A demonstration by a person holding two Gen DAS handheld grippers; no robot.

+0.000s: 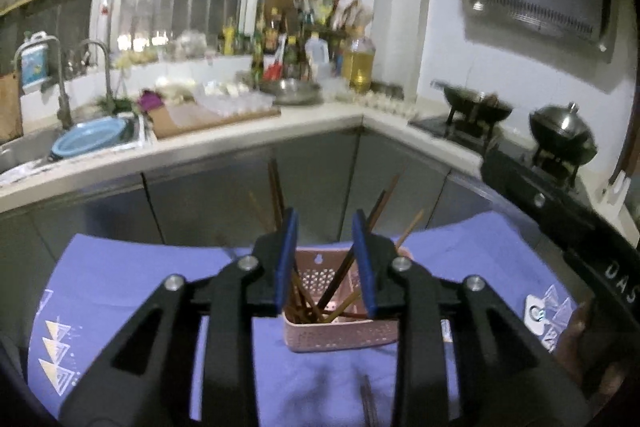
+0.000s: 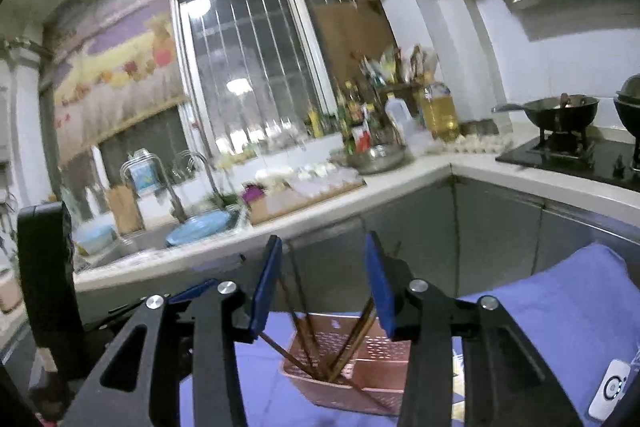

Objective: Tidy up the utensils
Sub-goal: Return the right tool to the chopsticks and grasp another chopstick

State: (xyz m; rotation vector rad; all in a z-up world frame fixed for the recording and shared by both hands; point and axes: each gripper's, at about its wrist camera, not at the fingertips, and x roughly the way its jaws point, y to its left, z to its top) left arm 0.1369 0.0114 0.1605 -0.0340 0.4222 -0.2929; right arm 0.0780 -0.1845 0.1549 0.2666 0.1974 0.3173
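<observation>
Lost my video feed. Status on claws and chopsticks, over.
Left claw open, empty. Right claw open, empty. Chopsticks standing splayed in pink basket on purple cloth. Another pair on the cloth nearby. Nothing blocking.

The left gripper (image 1: 326, 259) consists of matte black linkage arms with elongated triangular cut-outs, joined by round silver pivot screws (image 1: 247, 262). Each finger ends in a flat, rectangular blue pad (image 1: 286, 259). The right gripper (image 2: 324, 287) has the same build: black slotted arms, silver screw heads (image 2: 417, 285), blue pads (image 2: 378, 287). White lettering "DAS" (image 1: 618, 283) marks its black housing.
</observation>
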